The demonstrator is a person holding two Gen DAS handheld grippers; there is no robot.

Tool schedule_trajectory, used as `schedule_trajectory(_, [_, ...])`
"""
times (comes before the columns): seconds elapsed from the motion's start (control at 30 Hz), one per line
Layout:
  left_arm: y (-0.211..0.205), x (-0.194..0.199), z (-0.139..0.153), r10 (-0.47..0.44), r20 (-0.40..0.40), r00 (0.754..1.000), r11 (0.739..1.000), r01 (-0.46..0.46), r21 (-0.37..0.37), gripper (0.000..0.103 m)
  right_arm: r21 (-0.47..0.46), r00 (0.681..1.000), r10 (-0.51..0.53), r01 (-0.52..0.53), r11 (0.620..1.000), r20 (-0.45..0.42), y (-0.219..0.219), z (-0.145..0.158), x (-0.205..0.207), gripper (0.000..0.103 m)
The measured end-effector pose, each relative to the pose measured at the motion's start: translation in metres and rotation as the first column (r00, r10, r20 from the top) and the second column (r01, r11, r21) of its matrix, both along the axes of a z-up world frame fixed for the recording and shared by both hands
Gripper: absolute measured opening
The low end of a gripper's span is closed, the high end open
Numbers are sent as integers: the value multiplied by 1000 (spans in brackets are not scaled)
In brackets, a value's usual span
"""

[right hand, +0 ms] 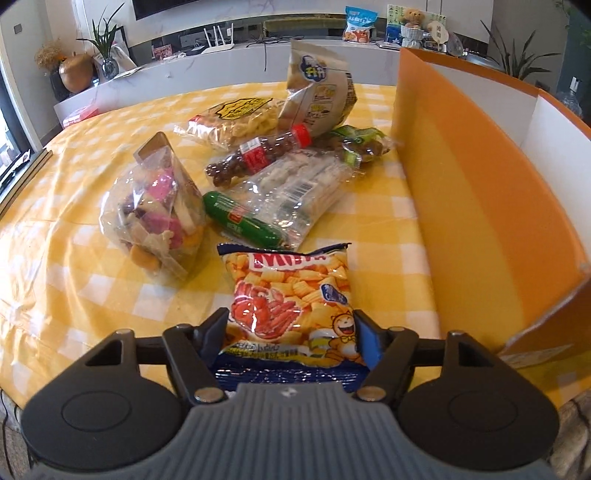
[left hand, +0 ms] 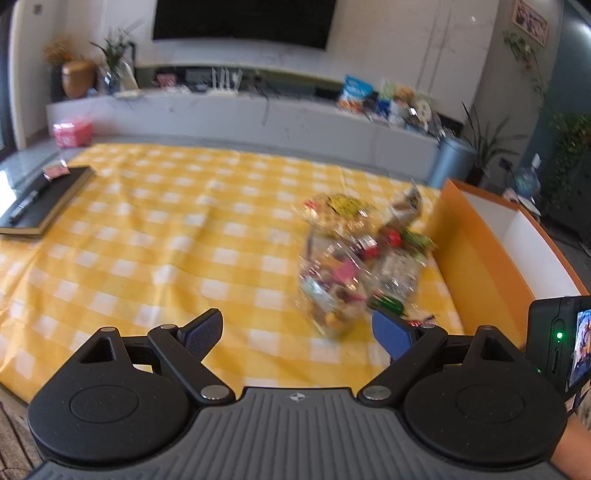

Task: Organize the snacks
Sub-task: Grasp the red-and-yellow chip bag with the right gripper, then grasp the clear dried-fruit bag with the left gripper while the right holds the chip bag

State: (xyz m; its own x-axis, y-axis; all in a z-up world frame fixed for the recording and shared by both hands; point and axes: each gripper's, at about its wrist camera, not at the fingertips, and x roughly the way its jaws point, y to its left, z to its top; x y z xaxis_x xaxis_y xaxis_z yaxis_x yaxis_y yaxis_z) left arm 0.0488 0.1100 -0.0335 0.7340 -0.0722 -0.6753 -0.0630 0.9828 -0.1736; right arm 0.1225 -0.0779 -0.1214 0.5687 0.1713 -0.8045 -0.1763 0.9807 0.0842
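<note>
we're in a home living room here, with a wall television (left hand: 243,20) above a long media console (left hand: 221,110), houseplants (left hand: 114,55), and a yellow checked tablecloth (left hand: 166,221).

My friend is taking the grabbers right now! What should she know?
Left gripper: open, holding nothing, hovering over the yellow checked tablecloth near the snack pile.
Right gripper: shut on the orange-and-blue crab-picture chip bag.
Pile beside the orange cardboard box: clear bag of mixed pink and tan cookies, green sausage stick, cola-shaped bottle of brown candy balls, clear packet of pale sticks, and more behind.
Done: no snack shows in the visible part of the box.
Left: put the chip bag in, then the rest.
</note>
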Motion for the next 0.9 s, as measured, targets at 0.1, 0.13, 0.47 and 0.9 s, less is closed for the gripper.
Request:
schedule_trajectory(0.1, [-8, 9, -1, -42, -16, 999, 999, 42, -22, 103, 30, 999, 23, -24, 999, 25, -9, 9, -10, 67])
schedule_trajectory(0.13, [-12, 14, 0, -49, -25, 998, 999, 48, -9, 103, 40, 999, 19, -20, 999, 29, -14, 10, -12, 67])
schedule_trajectory(0.47, [-61, 69, -15, -91, -140, 986, 950, 128, 286, 103, 103, 999, -2, -1, 995, 34, -33, 12, -18, 66])
schedule_trajectory(0.9, [-57, 100, -60, -68, -241, 968, 975, 115, 189, 68, 122, 1000, 15, -17, 992, 24, -34, 8, -17, 66])
